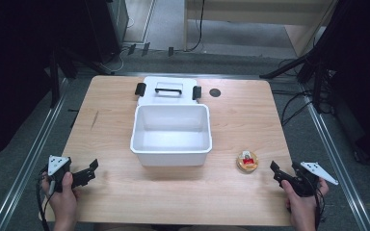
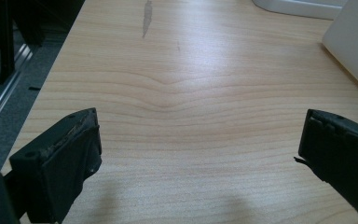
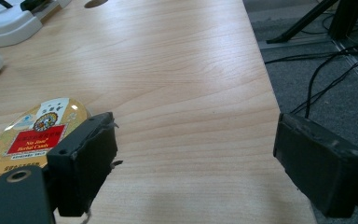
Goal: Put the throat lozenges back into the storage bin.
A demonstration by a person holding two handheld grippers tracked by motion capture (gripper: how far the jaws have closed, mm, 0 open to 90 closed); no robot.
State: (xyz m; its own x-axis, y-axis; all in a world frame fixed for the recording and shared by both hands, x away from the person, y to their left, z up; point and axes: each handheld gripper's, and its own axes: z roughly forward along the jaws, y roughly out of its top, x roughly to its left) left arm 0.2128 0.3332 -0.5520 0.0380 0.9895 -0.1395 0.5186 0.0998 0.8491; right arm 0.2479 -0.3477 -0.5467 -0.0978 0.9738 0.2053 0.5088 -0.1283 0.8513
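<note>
Right gripper view, red-labelled tin (image 3: 32,135) legible, perhaps candy, beside spread right claw (image 3: 193,163), left claw (image 2: 198,158) spread.

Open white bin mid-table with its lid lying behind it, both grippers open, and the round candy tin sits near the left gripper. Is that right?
Not quite. The round candy tin sits near the right gripper, not the left gripper; the high view shows it. The rest holds: the white bin is open mid-table, its lid behind it, both grippers' jaws apart.
</note>
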